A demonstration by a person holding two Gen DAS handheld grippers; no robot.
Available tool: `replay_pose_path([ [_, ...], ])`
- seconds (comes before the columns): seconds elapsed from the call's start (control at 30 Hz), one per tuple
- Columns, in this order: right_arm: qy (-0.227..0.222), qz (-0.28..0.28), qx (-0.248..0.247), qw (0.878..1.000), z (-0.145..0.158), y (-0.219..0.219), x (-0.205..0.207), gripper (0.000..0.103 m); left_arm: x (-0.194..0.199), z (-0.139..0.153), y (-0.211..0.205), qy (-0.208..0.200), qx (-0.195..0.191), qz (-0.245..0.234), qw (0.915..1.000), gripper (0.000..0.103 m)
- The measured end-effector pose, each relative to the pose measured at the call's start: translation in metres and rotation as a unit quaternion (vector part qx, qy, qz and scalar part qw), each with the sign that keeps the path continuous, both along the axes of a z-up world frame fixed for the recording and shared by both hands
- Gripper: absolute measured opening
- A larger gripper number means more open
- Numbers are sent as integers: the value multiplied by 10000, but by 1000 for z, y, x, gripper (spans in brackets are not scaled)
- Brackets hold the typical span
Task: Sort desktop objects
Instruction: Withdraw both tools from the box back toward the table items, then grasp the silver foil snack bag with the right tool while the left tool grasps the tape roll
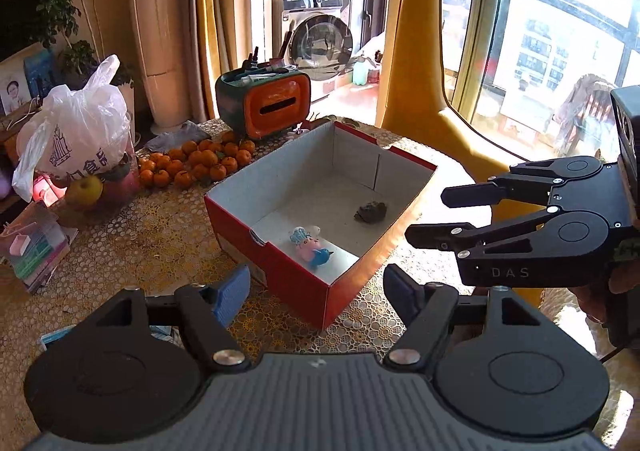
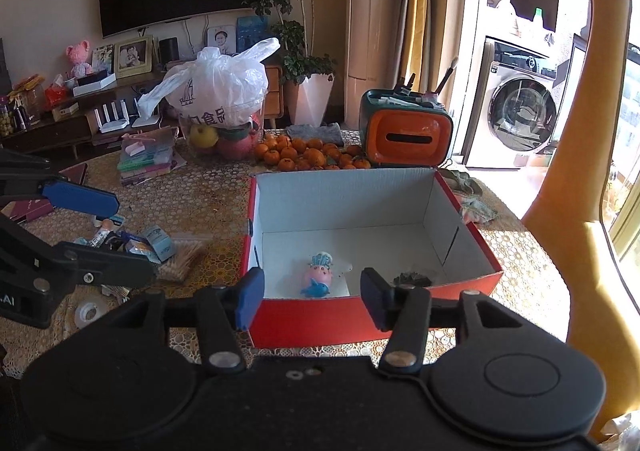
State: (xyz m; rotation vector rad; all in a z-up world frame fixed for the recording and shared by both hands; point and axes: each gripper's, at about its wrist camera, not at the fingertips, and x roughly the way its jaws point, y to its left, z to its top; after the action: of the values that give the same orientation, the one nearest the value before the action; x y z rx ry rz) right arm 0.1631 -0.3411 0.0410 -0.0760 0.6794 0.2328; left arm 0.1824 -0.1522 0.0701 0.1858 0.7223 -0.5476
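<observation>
Both sets of fingers are spread wide and empty: the left gripper (image 1: 316,291) hangs over the near corner of the red shoe box (image 1: 304,279), while the right gripper (image 2: 312,297) sits above the box's near wall. Inside on the white floor, a pink-and-blue toy figure (image 2: 319,275) lies just ahead between the right fingers, a dark crumpled lump (image 2: 412,278) beside it. Left of the box, small packets (image 2: 136,243) clutter the lace-covered worktop (image 2: 208,203), tangerines (image 2: 308,155) behind.
</observation>
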Motion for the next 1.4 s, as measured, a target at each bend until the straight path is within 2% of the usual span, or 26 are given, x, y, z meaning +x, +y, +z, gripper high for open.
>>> replay_pose_path([
  [0.1, 29, 79, 94, 9999, -2, 5, -7, 57, -9, 1, 10, -34, -69, 63, 10000, 79],
  [0.17, -8, 126, 150, 9998, -2, 9, -12, 64, -15, 0, 18, -94, -107, 142, 9998, 82],
  [0.4, -134, 344, 284, 9989, -1, 24, -30, 71, -32, -6, 45, -149, -256, 418, 9987, 84],
  [0.53, -202, 504, 363, 9979, -5, 36, -38, 72, -41, -13, 61, -172, -218, 761, 9967, 86],
  [0.67, -275, 608, 198, 9976, -10, 51, -46, 72, -52, -22, 78, -197, -268, 966, 9948, 98],
  [0.83, -244, 695, 252, 9970, -18, 66, -51, 72, -65, -35, 103, -278, -314, 1268, 9910, 103],
  [1.17, -72, 789, 420, 9960, -39, 94, -50, 72, -80, -69, 148, -178, -381, 1778, 9832, 103],
  [1.27, -61, 836, 341, 9959, -45, 104, -49, 72, -83, -82, 154, -172, -245, 1810, 9830, 103],
  [1.4, 5, 927, 314, 9952, -55, 116, -47, 72, -82, -97, 162, -19, -278, 1840, 9825, 103],
])
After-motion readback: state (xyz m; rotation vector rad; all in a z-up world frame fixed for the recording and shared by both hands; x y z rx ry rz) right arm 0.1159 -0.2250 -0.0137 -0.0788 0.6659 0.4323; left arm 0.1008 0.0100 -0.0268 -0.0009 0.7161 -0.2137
